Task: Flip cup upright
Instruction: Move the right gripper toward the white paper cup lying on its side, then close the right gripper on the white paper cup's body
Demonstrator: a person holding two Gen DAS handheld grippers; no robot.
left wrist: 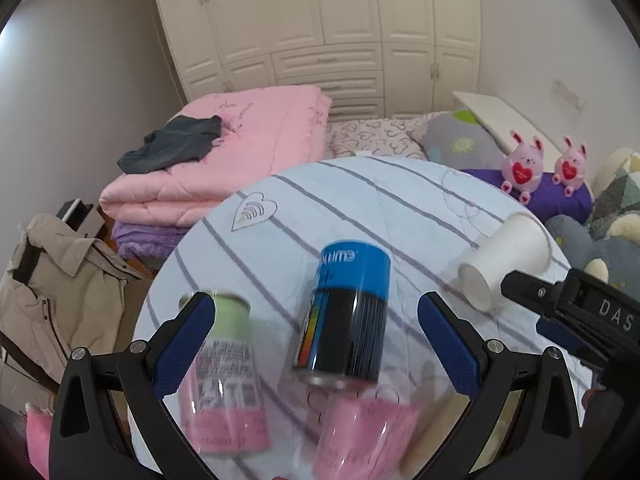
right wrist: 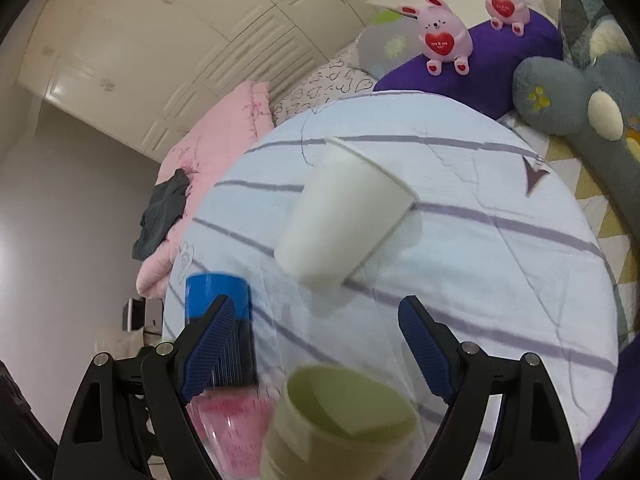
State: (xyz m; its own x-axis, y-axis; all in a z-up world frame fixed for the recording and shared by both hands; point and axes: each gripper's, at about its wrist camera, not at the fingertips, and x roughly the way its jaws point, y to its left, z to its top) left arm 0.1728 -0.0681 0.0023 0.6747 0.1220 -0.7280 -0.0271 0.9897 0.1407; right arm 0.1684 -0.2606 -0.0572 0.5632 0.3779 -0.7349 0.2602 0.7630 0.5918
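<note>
A white paper cup (right wrist: 344, 210) lies tilted on the striped bedsheet (right wrist: 500, 248), beyond the right gripper (right wrist: 316, 332), whose fingers are spread wide; the left gripper (left wrist: 316, 338), equally open, frames a blue can (left wrist: 348, 312)

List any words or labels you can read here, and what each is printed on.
"DAS": white letters on the right gripper body; the word is cut off by the frame edge.
"...lime", mirrored, partly blurred: blue can.
Green-topped can: label print too blurred.
Bunny toys' red hearts: lettering too small.
</note>
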